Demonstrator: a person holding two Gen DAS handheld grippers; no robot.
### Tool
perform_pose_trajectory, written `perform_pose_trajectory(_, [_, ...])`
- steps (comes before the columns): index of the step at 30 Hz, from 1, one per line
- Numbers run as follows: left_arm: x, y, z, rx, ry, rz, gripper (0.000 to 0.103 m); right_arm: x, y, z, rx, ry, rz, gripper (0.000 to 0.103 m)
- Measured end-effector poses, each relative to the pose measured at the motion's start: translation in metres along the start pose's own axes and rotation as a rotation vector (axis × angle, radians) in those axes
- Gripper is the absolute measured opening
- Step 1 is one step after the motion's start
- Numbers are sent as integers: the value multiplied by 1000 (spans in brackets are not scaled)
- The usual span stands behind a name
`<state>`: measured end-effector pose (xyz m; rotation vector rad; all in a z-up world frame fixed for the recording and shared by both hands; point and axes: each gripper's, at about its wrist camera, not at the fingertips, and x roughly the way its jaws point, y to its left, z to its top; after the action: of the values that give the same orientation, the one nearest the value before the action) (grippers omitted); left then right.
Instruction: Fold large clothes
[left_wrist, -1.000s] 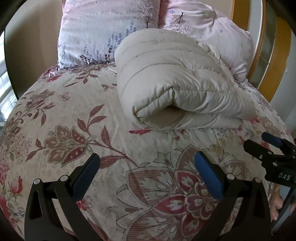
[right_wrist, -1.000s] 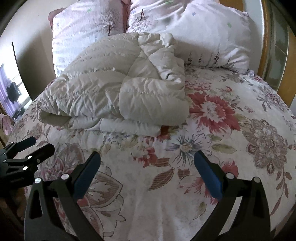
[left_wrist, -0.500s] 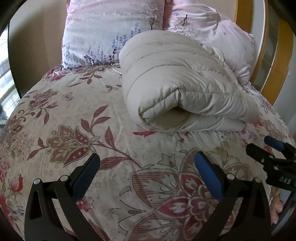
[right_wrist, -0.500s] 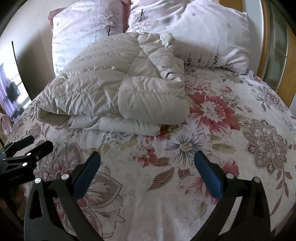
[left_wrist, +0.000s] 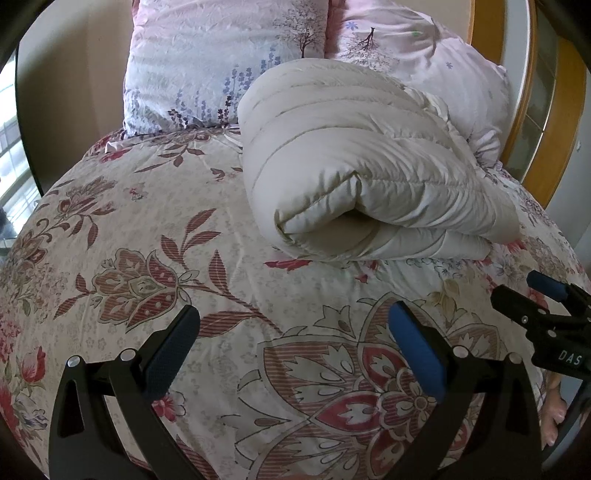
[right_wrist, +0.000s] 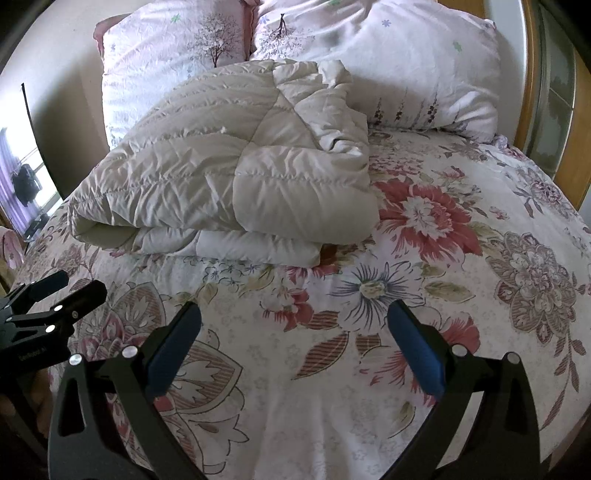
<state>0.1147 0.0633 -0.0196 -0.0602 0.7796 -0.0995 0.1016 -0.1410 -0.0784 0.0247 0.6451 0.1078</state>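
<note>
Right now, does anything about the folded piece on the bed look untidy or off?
Yes. The cream quilted garment is folded unevenly: its far right corner is bunched and crumpled near the pillow, and the lower layer pokes out beneath the front edge. Both grippers hang clear, jaws open.

Your folded cream coat (left_wrist: 354, 177) hides the pillows' (left_wrist: 221, 62) lower edges at 12 o'clock; your fingers (left_wrist: 554, 417) get cut off at 4 o'clock.

Bare floral bedspread (right_wrist: 332, 369) lies open ahead; folded quilted coat (right_wrist: 229, 177) blocks beyond.
</note>
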Motion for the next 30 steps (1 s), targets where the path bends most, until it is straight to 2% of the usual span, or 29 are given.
perform_pose_trajectory(30, [3,2,0,3,12,-5,102,4,0,-1,7,19,11,101])
